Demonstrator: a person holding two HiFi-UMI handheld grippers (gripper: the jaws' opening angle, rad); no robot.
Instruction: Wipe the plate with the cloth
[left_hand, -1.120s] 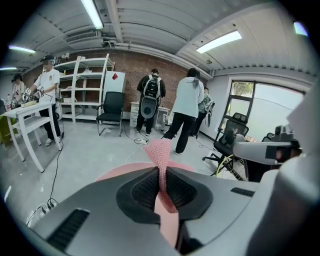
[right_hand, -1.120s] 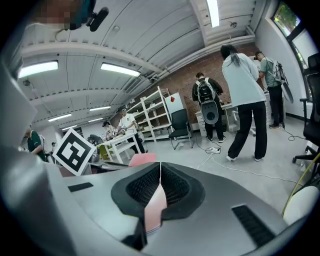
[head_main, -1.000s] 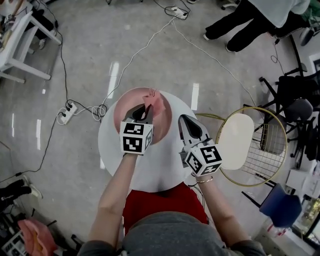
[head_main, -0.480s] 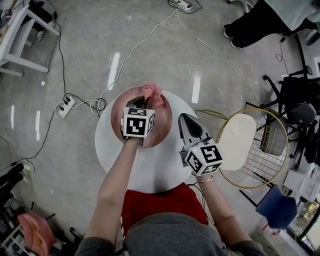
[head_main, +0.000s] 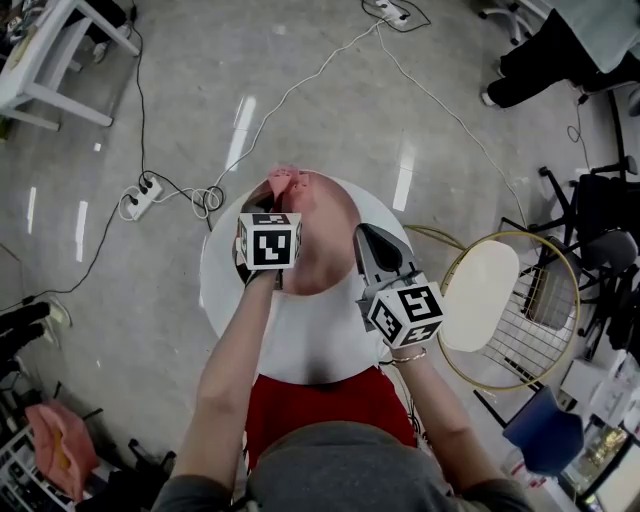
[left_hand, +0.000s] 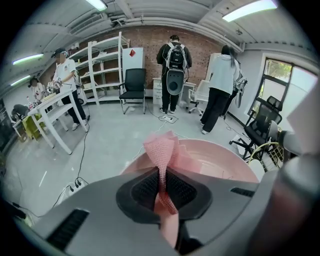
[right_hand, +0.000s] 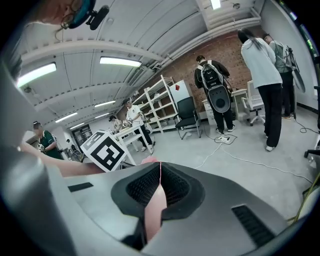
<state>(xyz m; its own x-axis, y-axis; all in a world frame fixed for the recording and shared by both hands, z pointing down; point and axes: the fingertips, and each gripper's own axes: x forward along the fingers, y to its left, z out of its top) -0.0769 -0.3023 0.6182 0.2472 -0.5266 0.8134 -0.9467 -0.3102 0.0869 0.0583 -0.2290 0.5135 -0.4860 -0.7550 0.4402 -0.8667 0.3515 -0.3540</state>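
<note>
We've got the left gripper (head_main: 264, 208) jaws clamped on the pink cloth (head_main: 290, 183) at the plate's (head_main: 322, 255) far rim, right gripper (head_main: 368, 240) jaws pinching the plate's edge on the white table (head_main: 300, 340).

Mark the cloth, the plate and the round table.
cloth (left_hand: 162, 150), left gripper view, on the bunched mesh near its top.
plate (head_main: 322, 245), head view, on its pink inner face.
round table (head_main: 300, 345), head view, on the bare white top.
</note>
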